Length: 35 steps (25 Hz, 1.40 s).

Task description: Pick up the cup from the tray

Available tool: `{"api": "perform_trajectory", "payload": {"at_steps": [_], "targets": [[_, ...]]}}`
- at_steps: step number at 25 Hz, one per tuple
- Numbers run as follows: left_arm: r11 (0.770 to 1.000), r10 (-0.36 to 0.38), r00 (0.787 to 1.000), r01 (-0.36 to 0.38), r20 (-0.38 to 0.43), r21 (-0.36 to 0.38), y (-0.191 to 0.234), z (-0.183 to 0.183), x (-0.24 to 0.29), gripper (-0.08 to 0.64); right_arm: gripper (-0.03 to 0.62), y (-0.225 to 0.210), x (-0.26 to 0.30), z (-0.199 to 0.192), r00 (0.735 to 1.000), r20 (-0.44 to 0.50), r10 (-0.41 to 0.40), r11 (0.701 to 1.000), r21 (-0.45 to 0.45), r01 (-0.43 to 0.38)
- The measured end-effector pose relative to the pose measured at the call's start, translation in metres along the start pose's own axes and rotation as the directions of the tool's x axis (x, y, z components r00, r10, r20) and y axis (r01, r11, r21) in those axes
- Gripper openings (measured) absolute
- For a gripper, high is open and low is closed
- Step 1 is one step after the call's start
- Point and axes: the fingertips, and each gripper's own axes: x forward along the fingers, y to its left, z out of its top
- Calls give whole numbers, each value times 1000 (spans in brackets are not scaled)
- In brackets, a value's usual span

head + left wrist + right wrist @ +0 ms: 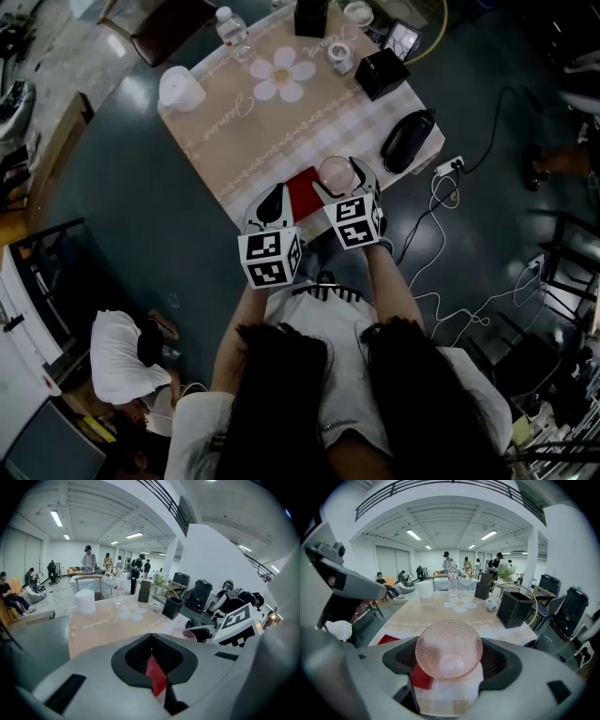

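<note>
Lift step in hand, judged close to done: pink dimpled glass cup [449, 648] clamped between the jaws of the right gripper [450, 667], seemingly raised over the right edge of the flat red tray [302, 193] and the beige checked tablecloth [281, 131]. Left gripper [154, 679] closed to a slit, apparently on the tray's edge. Next, probably, a steady rise under a firm grip: table edge just beneath the jaws, open cloth ahead, black pouch [408, 141] near on the right.
</note>
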Motion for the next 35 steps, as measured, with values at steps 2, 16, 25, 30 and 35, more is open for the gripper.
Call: {"api": "perform_trajectory", "payload": {"at_steps": [2,16,25,30,35], "targets": [[1000,-2,1000,2,-4,4,-4,0,4,6,394,-6,1,-3,1000,-7,-4,1000,-1,4],[1000,2,1000,-2,1,16,-16,6,12,8,394,-29,2,-25,999,-32,-13,1000,6,13],[1000,-18,1000,19,-14,17,-22,3,14,8,396,-33,3,-30,1000,-14,1,998,61,-1],[999,-31,999,31,-31,20,-24,-2,14,6,397,-35,-1,-27,1000,10,21,995,100,-22],[999,-35,999,35,-36,-2,-24,-8,13,8,397,-36,-13,-20,999,33,26,997,73,-28]]}}
